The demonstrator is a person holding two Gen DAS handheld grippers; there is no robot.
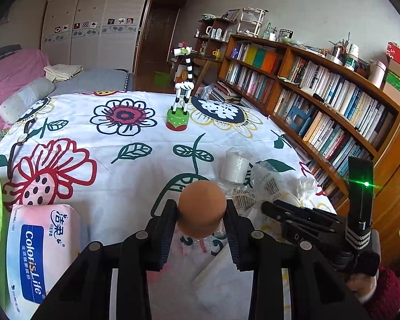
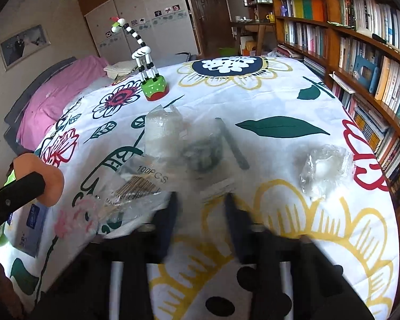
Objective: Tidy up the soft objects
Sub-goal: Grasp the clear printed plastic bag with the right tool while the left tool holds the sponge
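An orange-brown egg-shaped sponge [image 1: 201,205] is held above the flowered tablecloth [image 1: 120,165], with my left gripper [image 1: 201,213] shut on it, one pad on each side. In the right wrist view the sponge [image 2: 50,184] shows at the left edge beside a left finger [image 2: 18,189]. My right gripper [image 2: 201,202] is blurred low over the cloth; its fingers stand apart with bare cloth between them. The edge of a clear "100PCS" bag [image 2: 144,184] lies just ahead of its tips. From the left wrist view the right gripper [image 1: 269,208] reaches in from the right toward that bag [image 1: 253,197].
A wrapped white roll [image 1: 233,166], crumpled clear wrap [image 2: 325,168], a tissue pack [image 1: 40,253], a striped toy animal on a green base [image 1: 180,106] and a wristwatch [image 1: 24,136] lie on the cloth. A bookshelf [image 1: 333,101] lines the right side. A red sleeve [image 1: 384,288] shows.
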